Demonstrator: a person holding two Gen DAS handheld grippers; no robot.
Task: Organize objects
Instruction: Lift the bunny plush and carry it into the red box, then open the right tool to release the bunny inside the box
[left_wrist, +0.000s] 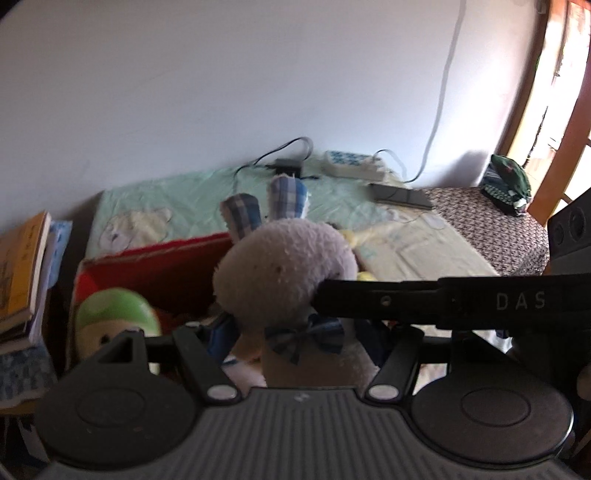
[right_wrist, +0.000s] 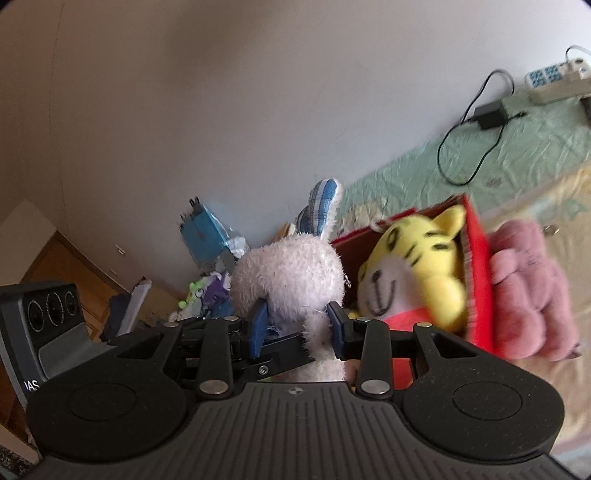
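Two grippers clamp one plush rabbit (right_wrist: 291, 273) at its neck: the right gripper (right_wrist: 297, 326) and the left gripper (left_wrist: 303, 339), holding it just above the red box (right_wrist: 476, 258). Lower it gently left of the yellow tiger plush (right_wrist: 413, 266), then release.

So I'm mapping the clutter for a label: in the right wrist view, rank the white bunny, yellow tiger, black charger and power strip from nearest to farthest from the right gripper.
1. White bunny, between the fingers.
2. Yellow tiger, right, in the red box.
3. Black charger, upper right on the bed.
4. Power strip, far upper right.
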